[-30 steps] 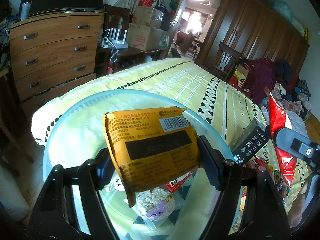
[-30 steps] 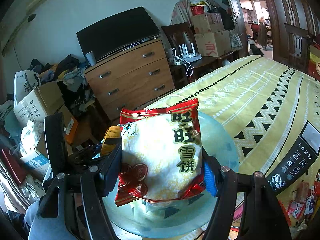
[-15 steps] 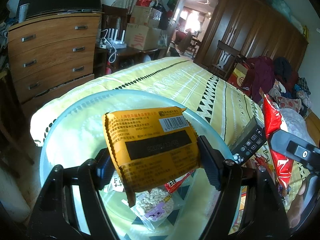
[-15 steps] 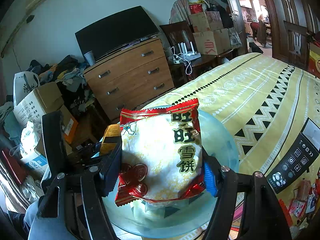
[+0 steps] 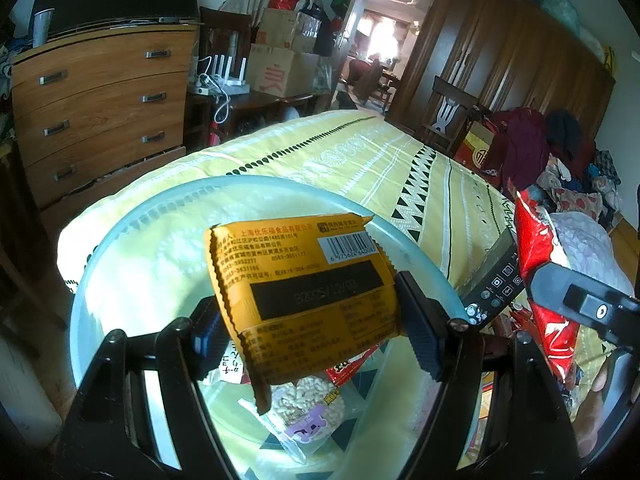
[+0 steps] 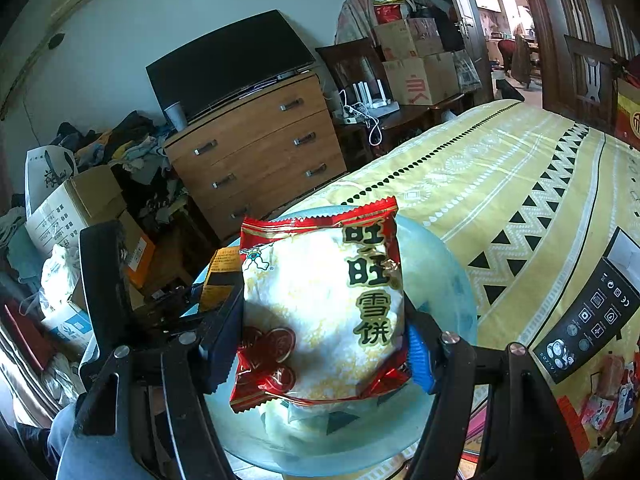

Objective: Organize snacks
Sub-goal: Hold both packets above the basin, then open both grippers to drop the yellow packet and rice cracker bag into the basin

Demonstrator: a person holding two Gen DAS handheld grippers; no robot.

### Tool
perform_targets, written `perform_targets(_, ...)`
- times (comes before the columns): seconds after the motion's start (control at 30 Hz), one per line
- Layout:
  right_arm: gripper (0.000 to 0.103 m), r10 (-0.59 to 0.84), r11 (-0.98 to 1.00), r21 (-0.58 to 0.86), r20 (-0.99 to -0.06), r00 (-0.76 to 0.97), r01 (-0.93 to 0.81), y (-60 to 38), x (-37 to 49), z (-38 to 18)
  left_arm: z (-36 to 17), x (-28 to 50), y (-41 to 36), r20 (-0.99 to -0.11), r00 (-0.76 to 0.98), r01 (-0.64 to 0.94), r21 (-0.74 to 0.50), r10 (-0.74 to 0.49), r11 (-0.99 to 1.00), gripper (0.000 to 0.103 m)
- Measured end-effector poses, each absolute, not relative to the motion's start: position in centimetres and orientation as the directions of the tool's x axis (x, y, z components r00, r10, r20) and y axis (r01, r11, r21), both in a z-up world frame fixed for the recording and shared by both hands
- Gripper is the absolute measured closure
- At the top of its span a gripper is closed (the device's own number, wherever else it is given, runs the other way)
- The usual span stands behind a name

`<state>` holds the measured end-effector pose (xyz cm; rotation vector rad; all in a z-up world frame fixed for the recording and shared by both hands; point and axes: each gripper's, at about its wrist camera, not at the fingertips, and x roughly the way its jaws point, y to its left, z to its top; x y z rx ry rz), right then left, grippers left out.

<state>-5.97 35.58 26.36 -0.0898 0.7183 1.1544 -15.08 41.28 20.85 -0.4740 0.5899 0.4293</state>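
Left gripper (image 5: 312, 332) clamped on orange snack packet (image 5: 304, 292) above clear plastic tub (image 5: 120, 240), right gripper (image 6: 324, 344) clamped on red-and-white rice cracker bag (image 6: 320, 304) above same tub, tub on yellow bedspread (image 5: 360, 156)

bowl (image 5: 100, 248) contents partly hidden behind orange packet (image 5: 304, 292), perhaps snacks

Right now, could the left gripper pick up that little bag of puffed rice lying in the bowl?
Probably not yet. The left gripper is shut on an orange packet, which hangs directly over the rice bag in the clear bowl; it must drop that first.
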Motion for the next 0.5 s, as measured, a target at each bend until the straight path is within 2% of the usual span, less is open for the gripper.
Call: perform_targets(0.5,0.030,0.798,0.433,0.296,-0.565,0.210,-0.852,35.73,-5.54,26.13,20.70,-14.72,41.23,-0.615,0.751,-0.502,-0.296,0.240,0.813,0.027)
